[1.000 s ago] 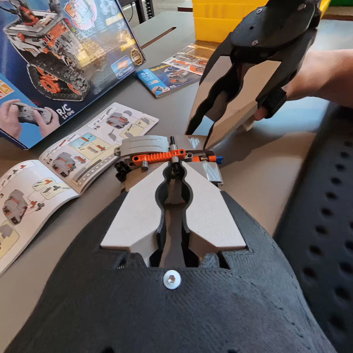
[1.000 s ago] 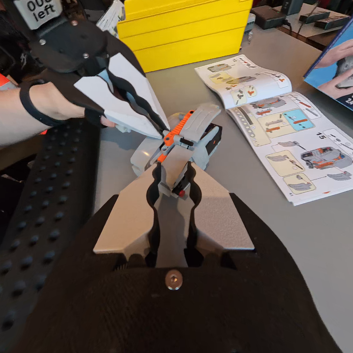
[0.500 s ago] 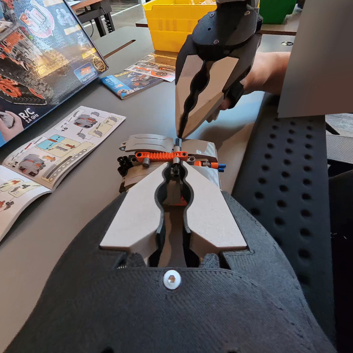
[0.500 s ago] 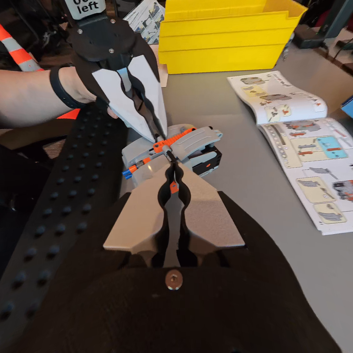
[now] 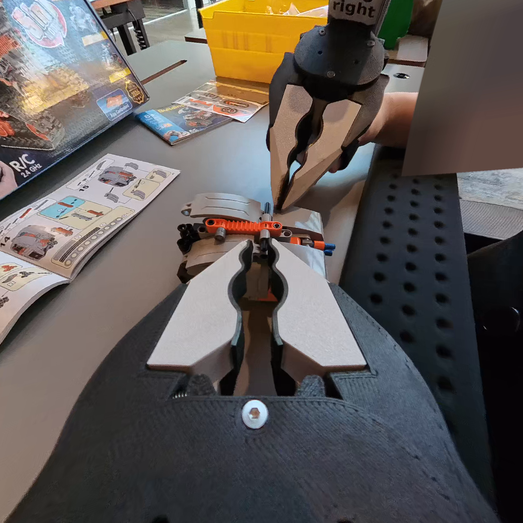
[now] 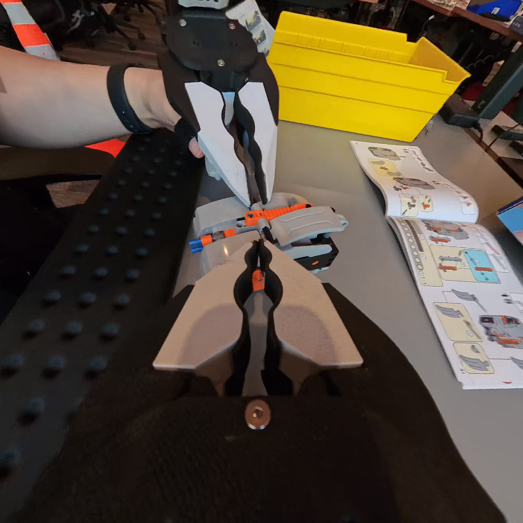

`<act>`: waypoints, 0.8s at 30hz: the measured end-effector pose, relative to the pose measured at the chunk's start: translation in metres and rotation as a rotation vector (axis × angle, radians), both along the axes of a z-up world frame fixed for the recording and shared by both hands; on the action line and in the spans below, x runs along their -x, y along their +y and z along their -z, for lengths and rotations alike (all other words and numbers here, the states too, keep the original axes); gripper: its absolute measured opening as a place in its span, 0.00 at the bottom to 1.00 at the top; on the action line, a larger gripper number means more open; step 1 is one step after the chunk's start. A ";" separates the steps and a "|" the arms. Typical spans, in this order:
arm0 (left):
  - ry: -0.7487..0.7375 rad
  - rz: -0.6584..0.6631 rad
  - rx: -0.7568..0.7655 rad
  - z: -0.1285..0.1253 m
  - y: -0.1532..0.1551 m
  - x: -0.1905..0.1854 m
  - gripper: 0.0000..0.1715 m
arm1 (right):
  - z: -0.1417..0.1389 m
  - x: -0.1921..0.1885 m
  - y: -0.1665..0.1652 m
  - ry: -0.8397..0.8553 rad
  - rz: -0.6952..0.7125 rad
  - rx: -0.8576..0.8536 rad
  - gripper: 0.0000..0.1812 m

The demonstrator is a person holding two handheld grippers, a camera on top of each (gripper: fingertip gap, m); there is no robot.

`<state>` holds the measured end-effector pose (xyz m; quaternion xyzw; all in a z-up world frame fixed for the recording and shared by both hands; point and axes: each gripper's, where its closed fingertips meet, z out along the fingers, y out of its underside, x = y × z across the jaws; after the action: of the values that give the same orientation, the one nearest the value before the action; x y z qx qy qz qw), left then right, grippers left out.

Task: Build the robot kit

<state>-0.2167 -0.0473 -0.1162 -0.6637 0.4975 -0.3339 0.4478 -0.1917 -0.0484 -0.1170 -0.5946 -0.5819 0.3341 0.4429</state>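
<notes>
A grey and orange brick-built model [image 5: 226, 209] lies on the dark table [image 5: 220, 158]. It has an orange toothed beam [image 5: 243, 226] crossed by a short black axle [image 5: 267, 208]. My left gripper [image 5: 261, 245] is shut on the model's near side, at the grey connector under the axle. It also shows from the front in the right wrist view [image 6: 256, 202]. My right gripper [image 6: 259, 243] is shut, with its tips against the model at the axle's other end. It comes down steeply from above in the left wrist view [image 5: 278, 208]. An orange part [image 6: 257, 280] shows through its finger gap.
An open instruction booklet [image 5: 85, 209] lies left of the model, with the kit's box [image 5: 56, 85] behind it. A small booklet [image 5: 184, 121], a sticker sheet [image 5: 220, 102] and a yellow bin [image 5: 254, 42] are farther back. A black studded mat [image 5: 410, 268] runs along the right.
My right gripper let go of the model's grey panel, closed, rose steeper and set its tips at the axle's end. My left gripper kept its hold on the model.
</notes>
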 end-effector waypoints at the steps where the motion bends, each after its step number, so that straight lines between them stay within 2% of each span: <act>1: -0.011 0.012 0.009 0.000 0.000 0.001 0.05 | -0.002 -0.002 0.003 0.002 0.014 -0.036 0.00; 4: -0.041 0.036 0.044 -0.001 -0.001 0.006 0.07 | -0.013 -0.008 0.016 0.052 0.068 -0.116 0.06; 6: -0.038 0.024 0.040 -0.001 0.002 0.011 0.08 | -0.007 -0.009 0.017 0.029 0.063 -0.086 0.05; 10: -0.012 0.004 0.043 0.001 0.004 0.016 0.07 | 0.001 -0.004 0.010 -0.009 0.020 -0.090 0.00; 14: 0.007 -0.004 0.042 0.005 0.007 0.015 0.06 | 0.002 0.000 0.004 -0.019 -0.005 -0.108 0.00; 20: 0.023 -0.090 0.020 0.006 0.030 0.019 0.09 | 0.002 0.012 -0.017 -0.010 -0.085 -0.113 0.00; 22: 0.021 -0.121 0.003 0.004 0.036 0.024 0.10 | 0.004 0.016 -0.025 -0.034 -0.121 -0.144 0.00; 24: -0.018 -0.128 0.031 -0.002 0.035 0.029 0.10 | -0.005 0.015 -0.024 -0.016 -0.113 -0.206 0.04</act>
<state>-0.2457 -0.0123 -0.1140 -0.6980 0.4448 -0.3179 0.4624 -0.2068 -0.0722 -0.1122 -0.5149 -0.6493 0.2919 0.4775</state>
